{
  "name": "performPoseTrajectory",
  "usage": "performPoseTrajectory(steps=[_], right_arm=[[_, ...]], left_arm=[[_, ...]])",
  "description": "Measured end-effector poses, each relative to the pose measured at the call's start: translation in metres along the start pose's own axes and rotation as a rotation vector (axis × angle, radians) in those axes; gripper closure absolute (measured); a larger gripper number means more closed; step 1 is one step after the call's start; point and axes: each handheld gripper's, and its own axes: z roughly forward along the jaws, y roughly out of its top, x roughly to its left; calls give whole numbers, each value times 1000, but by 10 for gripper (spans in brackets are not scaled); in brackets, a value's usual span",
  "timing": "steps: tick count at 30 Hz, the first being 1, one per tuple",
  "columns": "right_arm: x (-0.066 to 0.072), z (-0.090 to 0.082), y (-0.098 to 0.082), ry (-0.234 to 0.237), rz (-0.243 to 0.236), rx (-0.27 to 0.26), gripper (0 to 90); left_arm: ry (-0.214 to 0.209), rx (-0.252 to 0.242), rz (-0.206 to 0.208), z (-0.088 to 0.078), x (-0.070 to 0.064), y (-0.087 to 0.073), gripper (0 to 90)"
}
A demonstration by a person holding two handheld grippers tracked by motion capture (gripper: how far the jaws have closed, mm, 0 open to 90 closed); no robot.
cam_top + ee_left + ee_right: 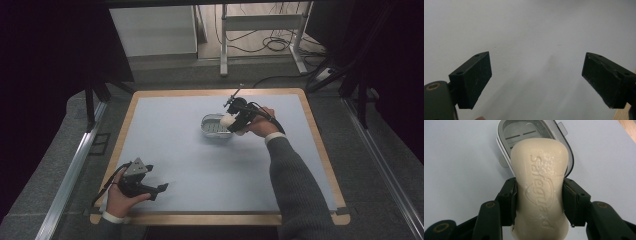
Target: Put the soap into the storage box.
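Observation:
A cream bar of soap (540,192) with raised lettering is clamped at its waist between the two black pads of my right gripper (539,202). In the high view that gripper (236,122) holds the soap (229,120) just over the right rim of a grey oval soap dish (214,126) on the middle of the mat. In the right gripper view the dish (529,131), with its slotted bottom, lies directly beyond the soap's far end. My left gripper (161,189) rests near the front left corner of the table; its jaws (536,80) stand wide apart over bare mat.
A pale blue mat (200,165) covers the wooden-edged table (210,219). Beyond the table's far edge are a white frame's legs (223,45) and cables on the floor. Dark curtains hang at both sides.

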Motion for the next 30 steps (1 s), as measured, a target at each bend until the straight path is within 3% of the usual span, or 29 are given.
performPoseTrajectory(steps=[8,18,26,30], right_arm=[[-5,5,7,18,-13,-2,493],[-6,14,18,37,-63,2,493],[-7,24,28,47,-73,19,493],[-7,34,38,45,-104,24,493]], left_arm=[[-2,5,3,1,-1,0,96],[1,3,2,0,0,0,96],[4,-5,2,-2,1,0,96],[2,-8,-1,-2,1,0,96]])
